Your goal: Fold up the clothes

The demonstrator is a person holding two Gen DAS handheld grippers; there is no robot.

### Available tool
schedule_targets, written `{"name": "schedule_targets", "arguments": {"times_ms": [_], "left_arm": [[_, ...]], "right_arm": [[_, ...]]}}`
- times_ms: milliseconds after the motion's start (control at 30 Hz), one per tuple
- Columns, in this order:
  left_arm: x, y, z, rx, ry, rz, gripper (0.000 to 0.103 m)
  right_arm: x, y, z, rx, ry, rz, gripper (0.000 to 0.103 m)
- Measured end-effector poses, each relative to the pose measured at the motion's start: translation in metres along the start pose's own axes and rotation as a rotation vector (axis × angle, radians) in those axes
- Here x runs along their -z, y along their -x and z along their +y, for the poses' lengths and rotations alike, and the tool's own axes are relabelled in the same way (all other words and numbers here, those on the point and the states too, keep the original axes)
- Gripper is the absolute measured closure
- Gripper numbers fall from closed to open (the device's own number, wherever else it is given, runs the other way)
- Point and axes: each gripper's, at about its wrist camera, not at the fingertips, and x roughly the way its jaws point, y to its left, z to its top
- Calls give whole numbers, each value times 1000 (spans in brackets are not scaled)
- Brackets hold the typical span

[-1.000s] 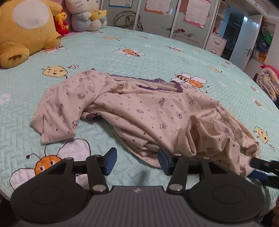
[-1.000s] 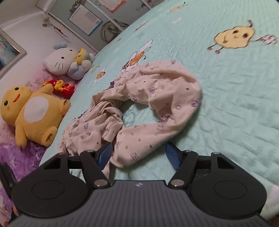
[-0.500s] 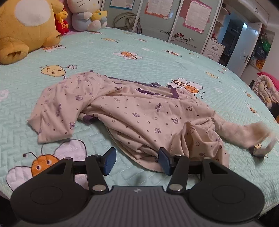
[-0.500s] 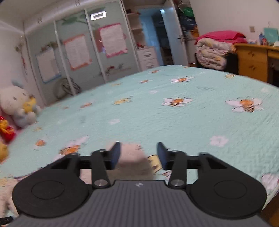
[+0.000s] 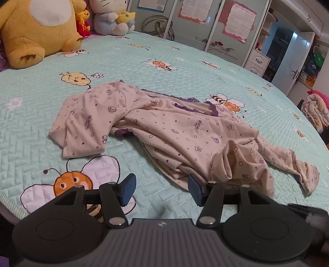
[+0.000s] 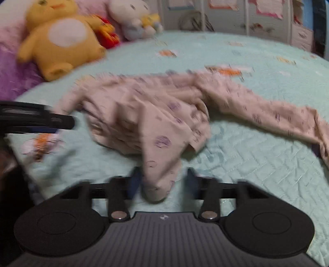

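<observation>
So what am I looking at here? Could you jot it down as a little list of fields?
place: bed with a pale green bee-print cover
garment: pink top, crumpled, one sleeve stretched out to the side
left hand-held gripper: open, empty, at the top's near edge
right hand-held gripper: jaws closing, a fold of the top between them; picture blurred
toys: yellow plush and white cat plush at the bed's far end
folding: not yet visible
</observation>
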Motion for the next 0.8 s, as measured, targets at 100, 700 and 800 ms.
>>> {"name": "schedule_targets", "arguments": {"times_ms": [100,700,800], "left_arm": [[2,4,3,6,-5,-8,42],[1,11,-65,-66,-338,-159,40],[-2,20,-68,-41,-344,-190,38]], "right_arm": [[-21,29,-30,-114,-156,-95,103],[-123,182,-16,-267,-118,-531,103],[-130,219,-19,-268,-114,-627,103]]}}
